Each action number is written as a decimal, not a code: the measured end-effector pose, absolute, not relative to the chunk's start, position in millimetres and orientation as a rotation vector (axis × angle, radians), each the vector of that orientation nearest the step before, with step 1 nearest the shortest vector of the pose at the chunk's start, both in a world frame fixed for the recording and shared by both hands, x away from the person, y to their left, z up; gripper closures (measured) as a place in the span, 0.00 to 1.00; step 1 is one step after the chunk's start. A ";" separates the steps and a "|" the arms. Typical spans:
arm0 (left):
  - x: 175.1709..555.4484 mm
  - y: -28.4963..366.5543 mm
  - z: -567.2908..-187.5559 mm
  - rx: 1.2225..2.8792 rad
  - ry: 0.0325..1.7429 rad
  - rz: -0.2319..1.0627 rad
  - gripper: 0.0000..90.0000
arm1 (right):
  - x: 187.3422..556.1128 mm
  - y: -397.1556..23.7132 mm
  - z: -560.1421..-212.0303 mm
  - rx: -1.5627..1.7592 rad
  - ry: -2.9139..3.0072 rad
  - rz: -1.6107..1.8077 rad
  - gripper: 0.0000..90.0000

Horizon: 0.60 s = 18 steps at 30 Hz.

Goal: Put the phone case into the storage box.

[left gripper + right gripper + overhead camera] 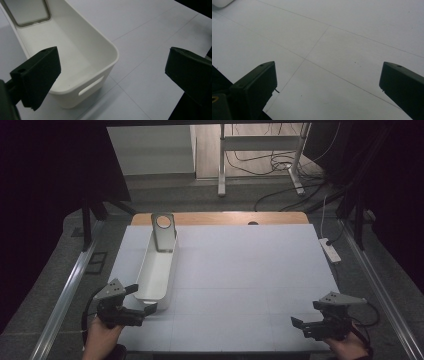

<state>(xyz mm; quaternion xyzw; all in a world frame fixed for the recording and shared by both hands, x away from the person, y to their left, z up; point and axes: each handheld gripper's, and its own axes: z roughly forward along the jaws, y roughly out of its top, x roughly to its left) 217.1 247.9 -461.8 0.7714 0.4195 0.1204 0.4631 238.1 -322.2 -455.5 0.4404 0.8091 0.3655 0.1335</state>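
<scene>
**High view: white bin at the left tool, both tools spread wide**

High view first: we see a long, narrow white bin (pixel 159 270) lying on the pale bench (pixel 250 280), running from the near left towards the far edge. It is an open-topped plastic trough with rounded corners, smooth walls and a plain rim. At its far end a grey metal plate (pixel 164 231) with a round hole near its top leans up out of the bin, tilted back against the end wall.

Our left tool (pixel 142 300) sits at the bin's near end, one jaw beside the outer left wall, the other near the front corner. From the left gripper view we make out the bin (pixel 75 57) more closely: glossy white inside, with a slot-shaped handle cutout (pixel 91 85) in the near end wall, and the lower edge of the metal plate (pixel 30 12) showing as a thin grey frame at the far end. The jaws of the left tool (pixel 110 75) stand far apart, one over the bin's rim, the other out above bare bench; we cannot tell whether either touches the bin.

Our right tool (pixel 302 324) is at the near right of the bench, well apart from the bin. In the right gripper view its jaws are spread wide too, with the right tool (pixel 328 82) holding nothing, just the faintly lined bench (pixel 337 37) beneath.
</scene>
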 end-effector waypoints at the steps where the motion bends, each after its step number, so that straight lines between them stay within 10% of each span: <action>1: 215.8 248.8 -462.5 1.895 1.034 0.295 0.01 | 238.1 -322.0 -455.6 1.278 2.345 1.060 0.02; 18: 202.1 257.5 -472.9 1.885 1.068 0.269 0.01 | 237.9 -321.5 -455.6 1.277 2.346 1.056 0.02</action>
